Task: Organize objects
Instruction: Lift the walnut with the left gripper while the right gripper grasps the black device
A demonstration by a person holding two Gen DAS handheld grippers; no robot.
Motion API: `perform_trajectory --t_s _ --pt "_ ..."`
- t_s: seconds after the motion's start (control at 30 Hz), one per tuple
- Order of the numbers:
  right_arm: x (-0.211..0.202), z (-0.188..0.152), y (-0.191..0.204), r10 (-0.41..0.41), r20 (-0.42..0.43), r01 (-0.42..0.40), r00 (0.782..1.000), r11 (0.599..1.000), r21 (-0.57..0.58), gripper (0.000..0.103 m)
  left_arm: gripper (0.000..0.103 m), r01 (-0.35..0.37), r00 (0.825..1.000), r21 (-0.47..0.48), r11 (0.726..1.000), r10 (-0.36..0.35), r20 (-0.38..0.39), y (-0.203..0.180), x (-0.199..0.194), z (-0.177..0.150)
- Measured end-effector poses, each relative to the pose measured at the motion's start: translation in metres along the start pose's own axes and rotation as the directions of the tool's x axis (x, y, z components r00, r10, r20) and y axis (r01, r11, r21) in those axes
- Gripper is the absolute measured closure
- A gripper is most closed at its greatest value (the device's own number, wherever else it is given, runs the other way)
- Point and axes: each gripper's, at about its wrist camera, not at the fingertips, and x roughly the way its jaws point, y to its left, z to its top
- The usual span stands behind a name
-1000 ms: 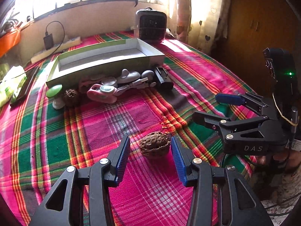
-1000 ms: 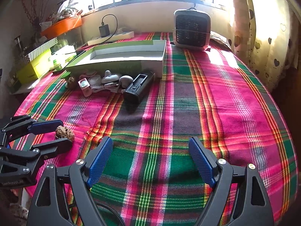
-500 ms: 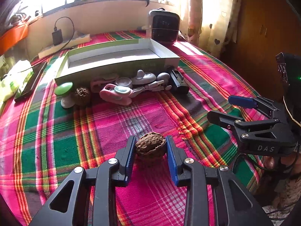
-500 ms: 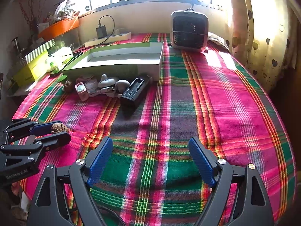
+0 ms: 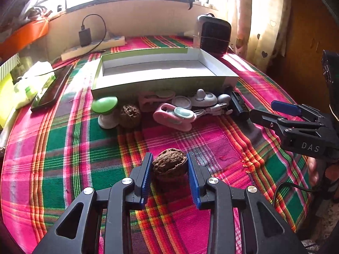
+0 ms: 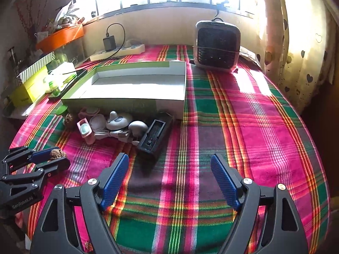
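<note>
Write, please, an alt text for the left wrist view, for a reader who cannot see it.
The left tongs are closed on a brown walnut above a plaid tablecloth. Behind lie a second walnut, a green-topped mushroom shape and small pink and grey gadgets beside an empty open box. The right tongs stand open at the right edge.

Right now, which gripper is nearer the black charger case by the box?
Right. The right gripper hangs open just short of the black charger case; the left gripper is farther off, clamping a walnut.
</note>
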Motion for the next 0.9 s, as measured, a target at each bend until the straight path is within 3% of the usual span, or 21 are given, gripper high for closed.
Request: perform_trajectory --t_s 0.27,0.67,0.9 --pt "0.019 0.012 0.0 0.014 -0.034 -0.013 0.999 1.0 0.026 0.032 0.073 -0.004 1.0 -0.017 1.0 0.004 -0.008 0.009 0.008 0.01" --pt "0.034 0.02 -0.005 -0.019 -0.094 0.022 0.995 0.999 0.03 0.06 0.073 0.003 1.0 -0.013 1.0 -0.003 -0.014 0.01 0.015 0.018" --pt "0.035 0.02 -0.007 -0.037 -0.099 0.038 0.994 0.999 0.005 0.064 0.073 0.01 1.0 -0.014 1.0 -0.01 -0.015 0.011 0.016 0.019"
